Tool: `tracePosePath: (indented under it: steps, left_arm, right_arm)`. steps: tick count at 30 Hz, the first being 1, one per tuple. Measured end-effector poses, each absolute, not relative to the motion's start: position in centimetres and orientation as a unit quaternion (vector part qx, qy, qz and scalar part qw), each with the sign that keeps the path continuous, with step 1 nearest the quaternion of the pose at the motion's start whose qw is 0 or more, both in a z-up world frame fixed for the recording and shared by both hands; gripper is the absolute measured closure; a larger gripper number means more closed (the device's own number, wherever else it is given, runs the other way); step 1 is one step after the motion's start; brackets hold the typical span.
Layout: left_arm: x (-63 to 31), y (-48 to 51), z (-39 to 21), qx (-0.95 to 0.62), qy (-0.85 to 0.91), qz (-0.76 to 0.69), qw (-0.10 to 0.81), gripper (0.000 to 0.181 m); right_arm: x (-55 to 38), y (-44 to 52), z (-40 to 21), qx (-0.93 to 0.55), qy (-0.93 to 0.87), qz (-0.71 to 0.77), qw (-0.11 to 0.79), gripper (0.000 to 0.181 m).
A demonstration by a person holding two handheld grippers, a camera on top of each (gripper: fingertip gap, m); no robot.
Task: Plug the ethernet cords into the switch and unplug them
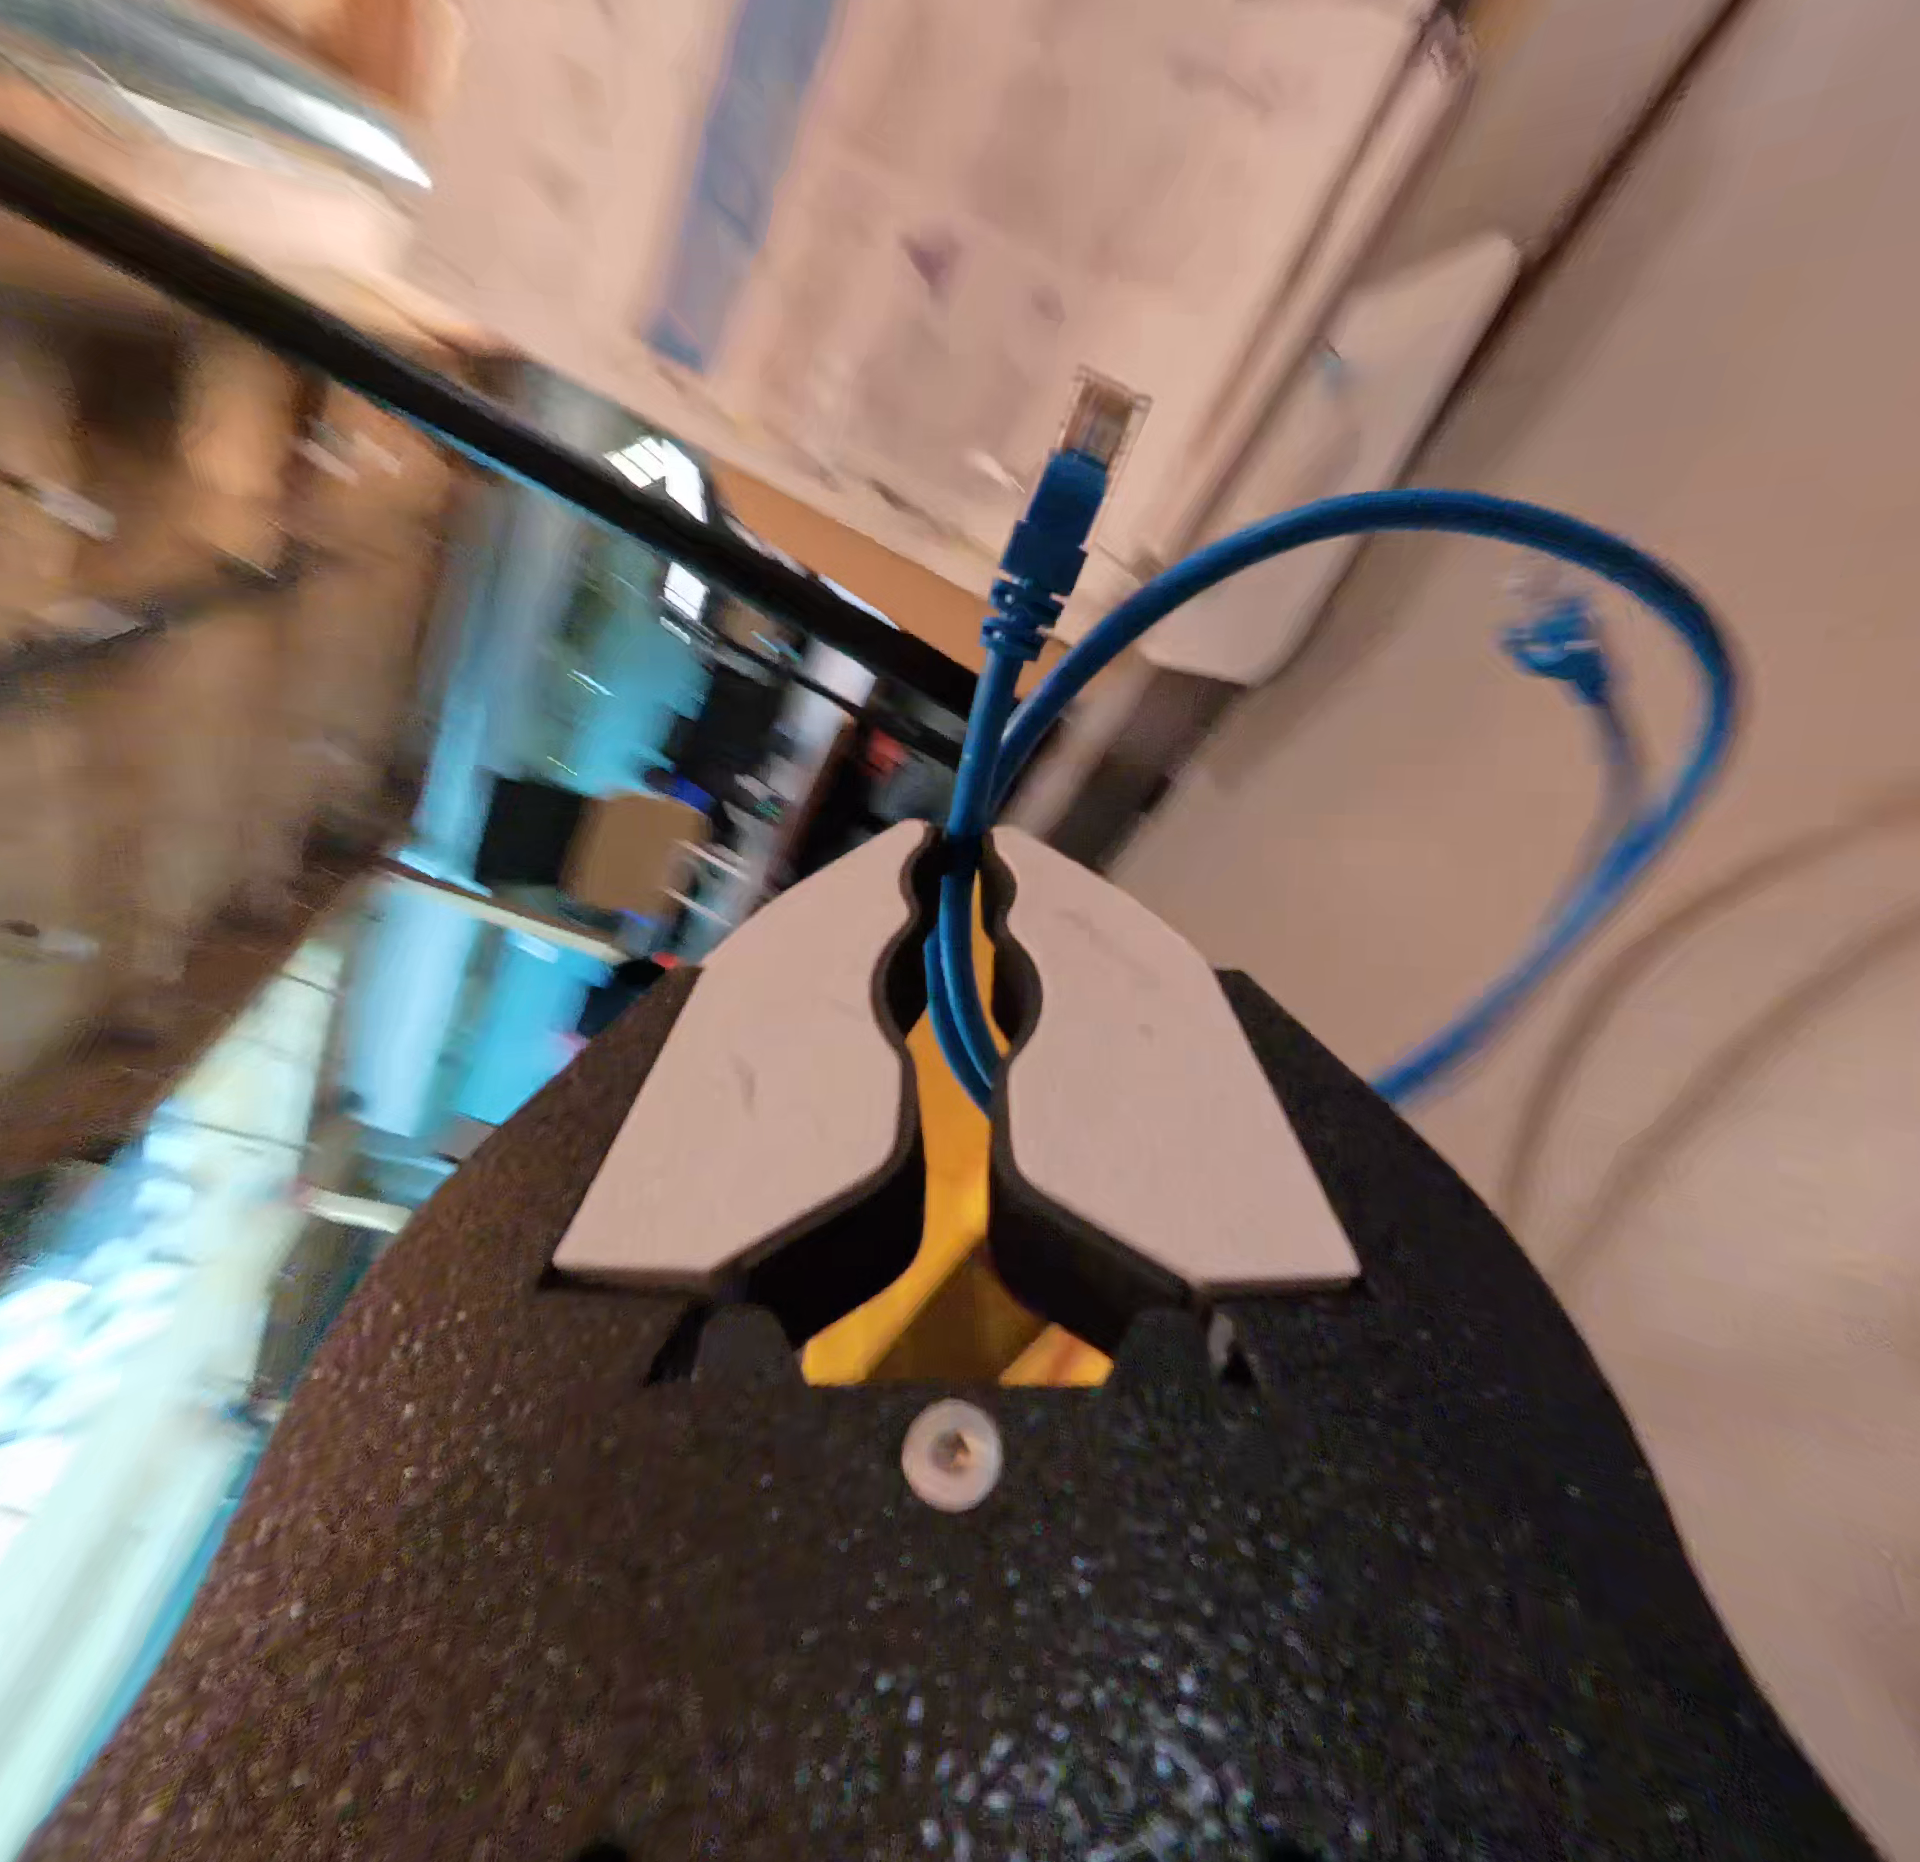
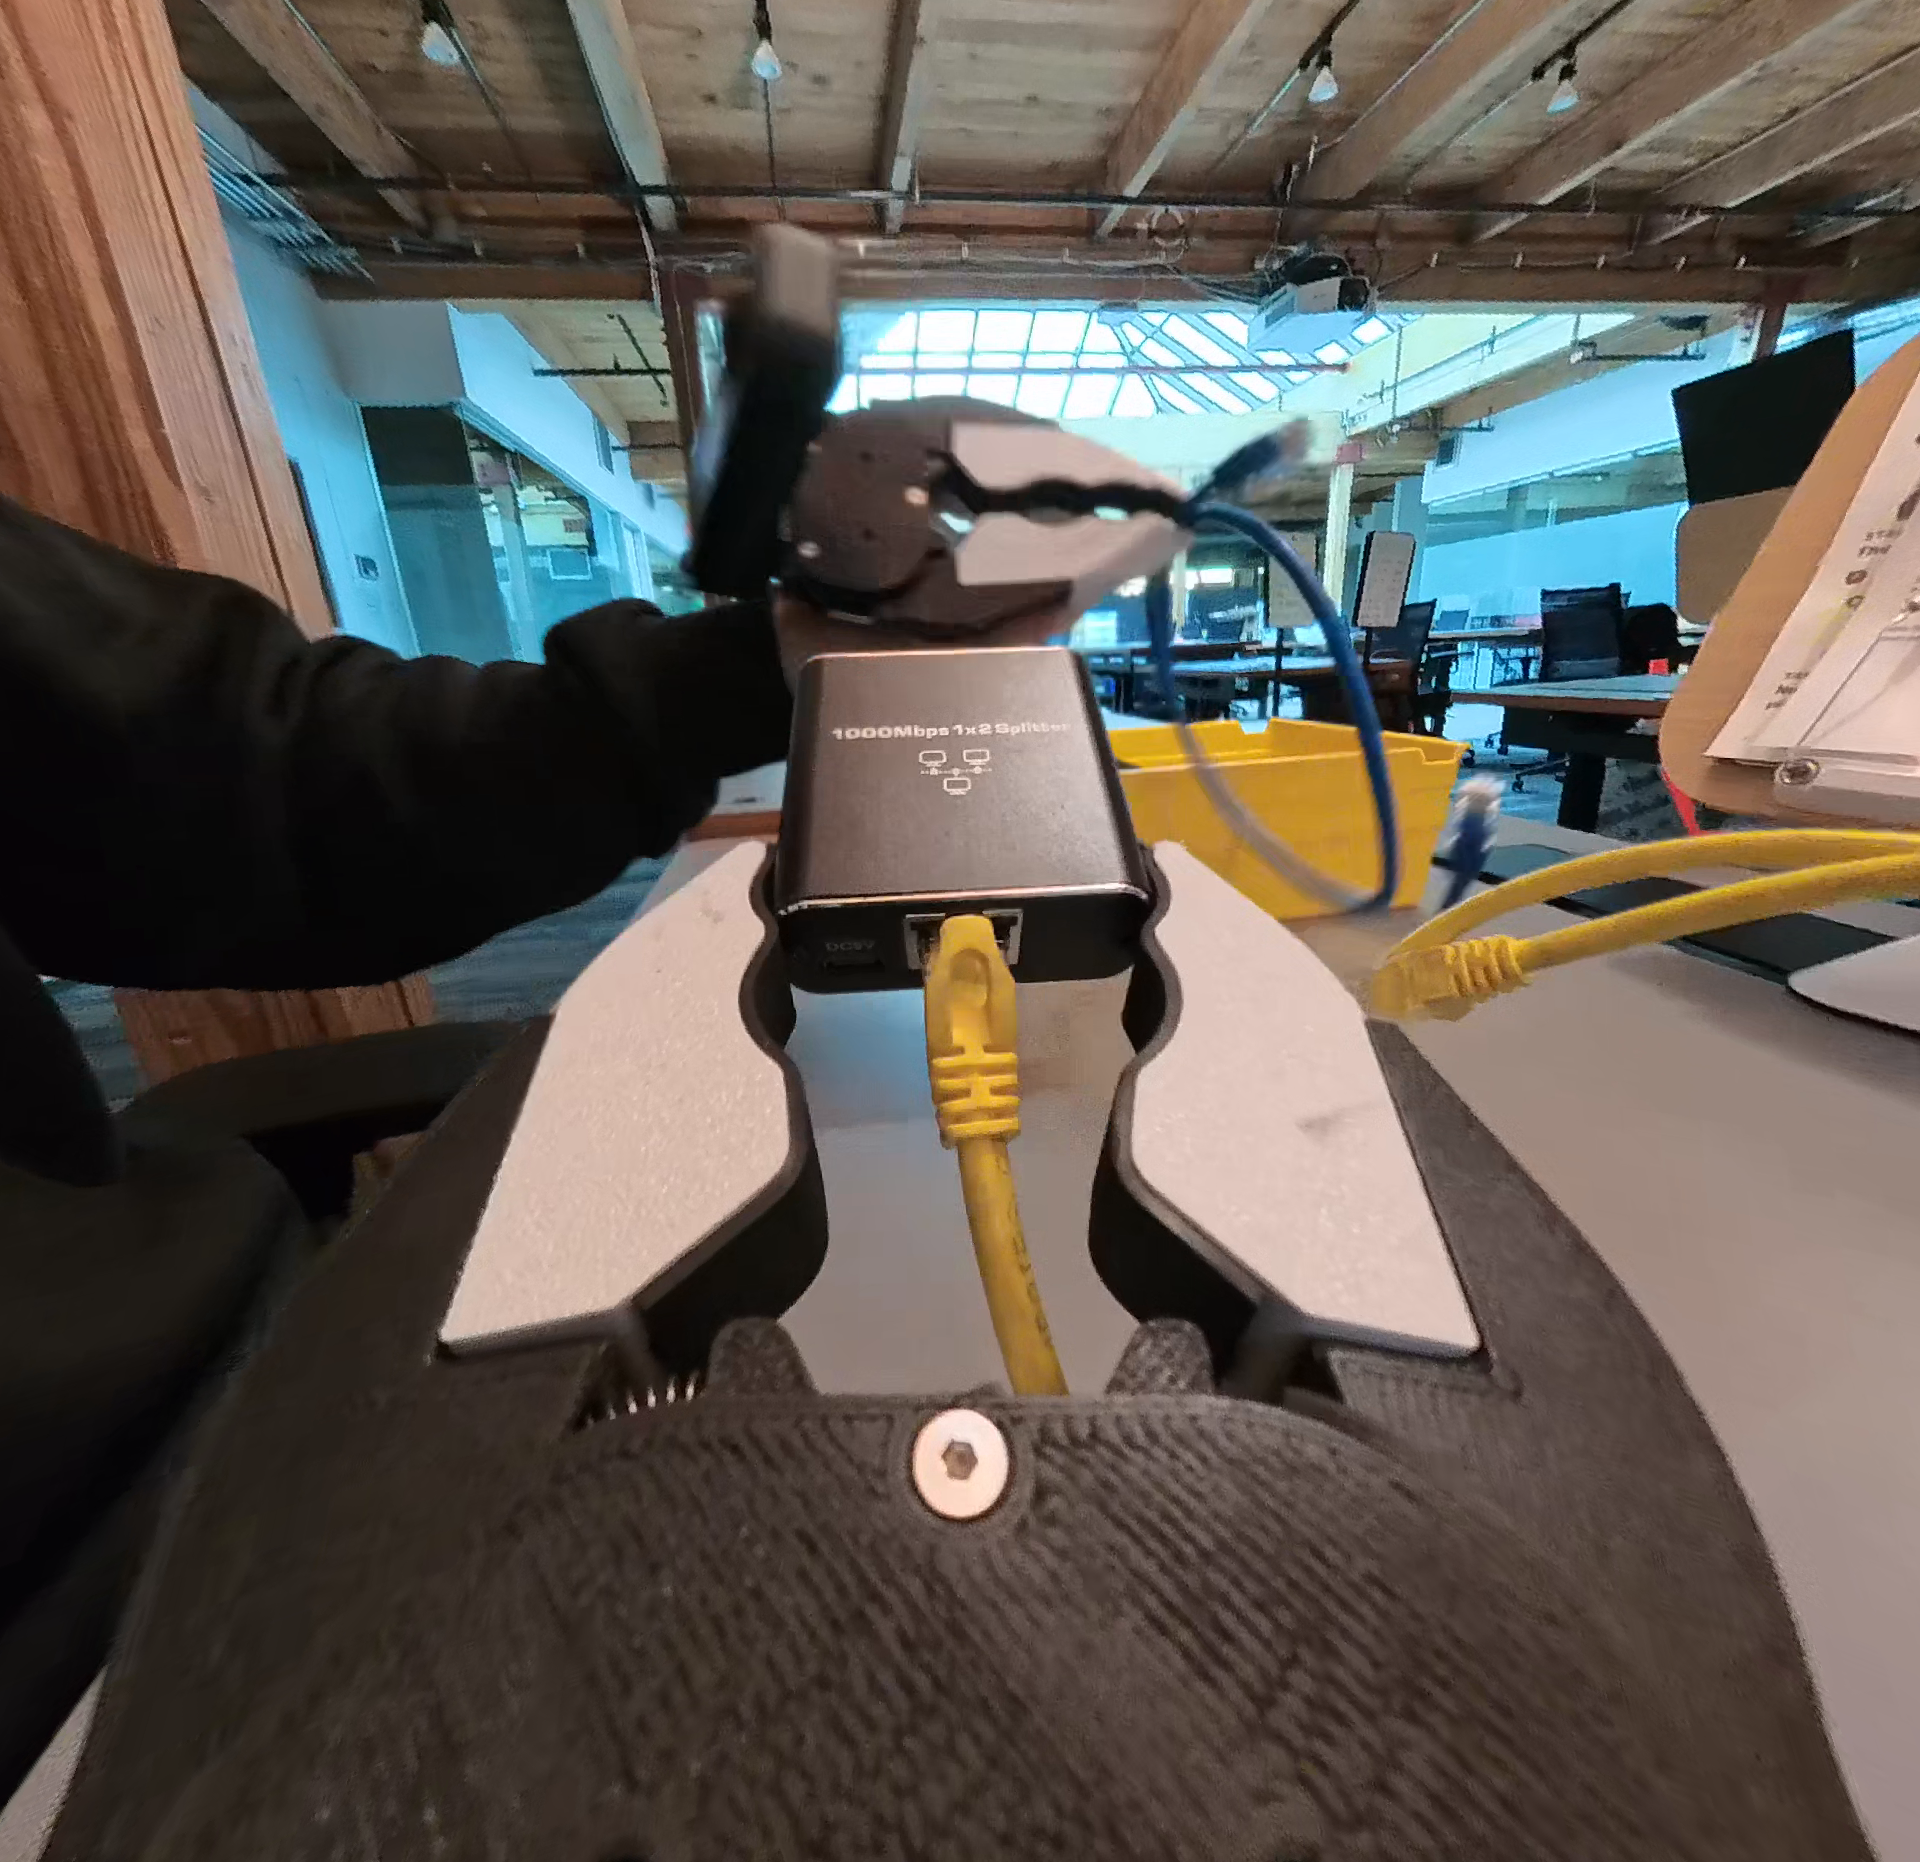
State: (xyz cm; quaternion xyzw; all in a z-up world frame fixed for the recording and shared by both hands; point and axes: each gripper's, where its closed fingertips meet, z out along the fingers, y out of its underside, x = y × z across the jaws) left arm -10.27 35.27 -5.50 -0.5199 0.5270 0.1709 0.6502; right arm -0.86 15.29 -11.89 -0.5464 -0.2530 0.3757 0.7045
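The switch (image 2: 956, 804) is a small black metal box with white print on its lid, clamped at its sides by the right hand-held gripper (image 2: 961, 913) above the grey bench (image 2: 1662, 1137). A yellow ethernet cord (image 2: 971, 1043) sits plugged into its near port. The left hand-held gripper (image 1: 961, 846) pinches a doubled blue ethernet cord (image 1: 1049, 534), its clear plug free in the air. Behind, a yellow bin (image 2: 1288, 804) stands on the bench; its contents are hidden.

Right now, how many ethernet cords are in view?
2. A yellow cord is plugged into the black switch held by the right gripper; a blue cord is clamped in the left gripper.
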Motion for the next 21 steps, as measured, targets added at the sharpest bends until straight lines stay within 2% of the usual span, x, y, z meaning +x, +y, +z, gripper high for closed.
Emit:
tracePosePath:
  steps: [2, 4, 8, 11, 14, 21]
  left_arm:
    - [-9.3, 32.5, -5.0, -0.445, 0.554, 0.184, 0.679, 0.174]
    - [-8.4, 29.9, -8.1, -0.403, 0.616, 0.181, 0.653, 0.174]
    - [-8.5, 24.8, -16.7, -0.369, 0.742, 0.139, 0.543, 0.175]
    - [-9.7, 21.9, -21.5, -0.403, 0.798, 0.080, 0.440, 0.174]
    - [-9.7, 20.3, -22.7, -0.431, 0.809, 0.009, 0.400, 0.174]
    - [-7.8, 17.9, -23.5, -0.531, 0.768, -0.184, 0.307, 0.153]
  right_arm:
    - [-0.9, 15.5, -12.2, -0.555, -0.255, 0.365, 0.702, 0.120]
    - [-0.8, 15.5, -12.2, -0.554, -0.256, 0.359, 0.706, 0.120]
    - [-0.2, 15.8, -12.1, -0.558, -0.240, 0.353, 0.711, 0.119]
    - [-0.3, 15.9, -12.2, -0.561, -0.241, 0.353, 0.709, 0.120]
    - [-0.3, 15.9, -12.2, -0.561, -0.242, 0.354, 0.709, 0.120]
    - [-0.4, 15.8, -12.2, -0.561, -0.246, 0.352, 0.708, 0.120]
